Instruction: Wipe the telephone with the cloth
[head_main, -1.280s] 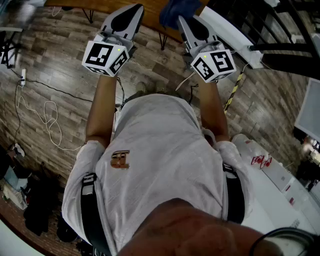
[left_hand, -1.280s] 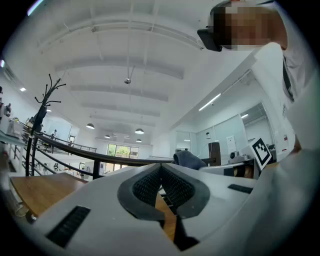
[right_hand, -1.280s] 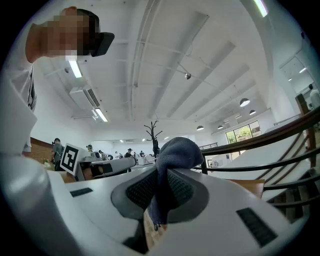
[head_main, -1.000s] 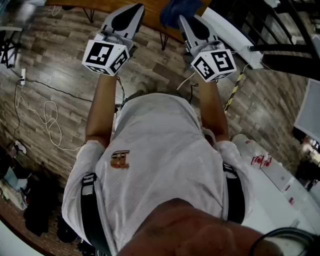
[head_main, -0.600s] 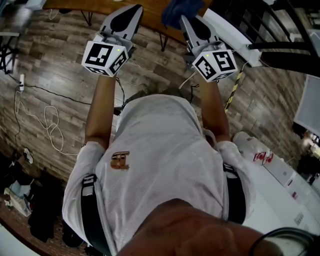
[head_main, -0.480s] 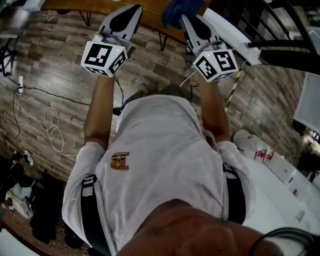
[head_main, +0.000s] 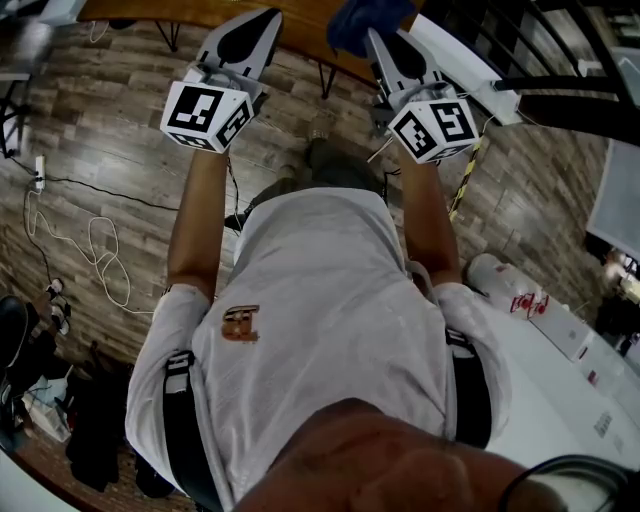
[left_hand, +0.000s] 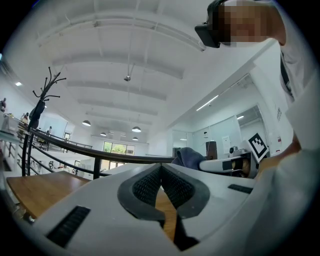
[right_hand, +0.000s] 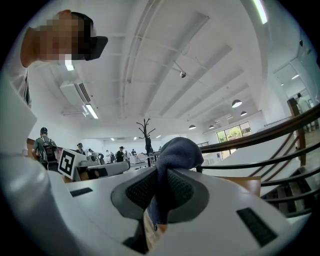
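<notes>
Cloth (right_hand: 176, 150) clamped in right tongs (right_hand: 161, 186), top centre of head view, at tabletop (head_main: 300, 12) edge. Left tongs (left_hand: 161, 172) clenched, empty. Telephone not in view. Likely approach step; next: find it, lower cloth onto it.

It was a large open-plan work hall, more lab or office than home. A high white beamed ceiling (right_hand: 165, 60) carried round lamps (right_hand: 237, 103) and strip lights (right_hand: 91, 111). Black railings (right_hand: 260, 135) edged a raised level. Distant people (right_hand: 44, 145) stood near a coat stand (right_hand: 148, 135). Loose cables (head_main: 95, 245) trailed over the wood-plank floor (head_main: 110, 130) beside a wooden bench (left_hand: 40, 187).
</notes>
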